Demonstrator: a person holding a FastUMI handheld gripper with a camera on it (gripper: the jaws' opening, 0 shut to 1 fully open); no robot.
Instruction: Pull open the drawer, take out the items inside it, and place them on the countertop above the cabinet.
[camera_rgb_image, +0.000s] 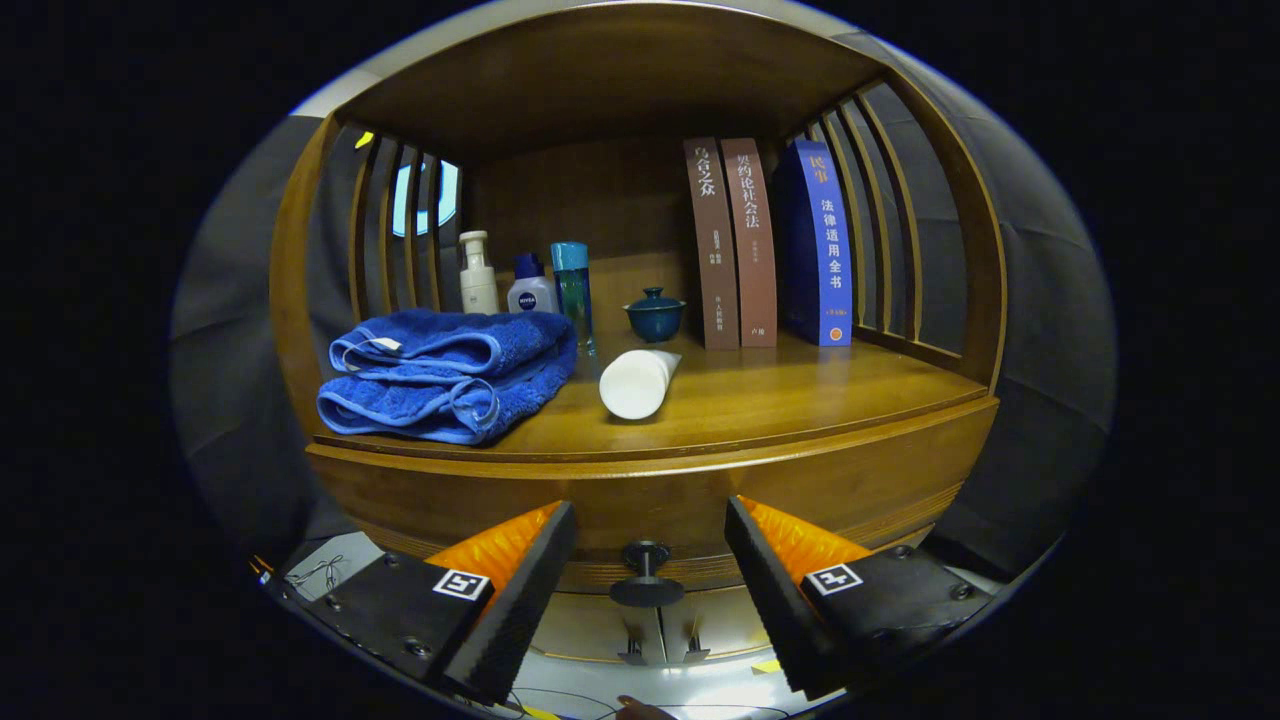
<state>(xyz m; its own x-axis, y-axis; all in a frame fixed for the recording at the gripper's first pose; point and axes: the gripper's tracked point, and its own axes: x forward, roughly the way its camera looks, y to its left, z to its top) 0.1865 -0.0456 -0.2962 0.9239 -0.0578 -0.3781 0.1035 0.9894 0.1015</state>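
The gripper (648, 560) hangs in front of a wooden cabinet (300, 330), its jaws spread wide and gripping nothing. Between the two fingers, and touching neither, sits the dark round knob (647, 575) of the drawer (850, 490), whose curved front runs across just below the tabletop (800, 395); the drawer looks closed, its front in line with the cabinet's edge. On the tabletop above, a folded blue towel (445, 372) lies toward the left, near the front edge. Just beside it a white tube (637, 382) lies on its side with its round end facing the gripper. Behind the towel stand three bottles in a row: a white pump bottle (477, 273), a small white one with a blue cap (530, 285), and a tall clear teal bottle (573, 290). A small dark lidded cup (655, 314) sits beyond the tube. Against the right-hand slats stand three books upright, two brown books (730, 245) touching each other and a thicker blue book (820, 245) just beside them. Below the drawer front I can see a pale surface with a few thin wires.
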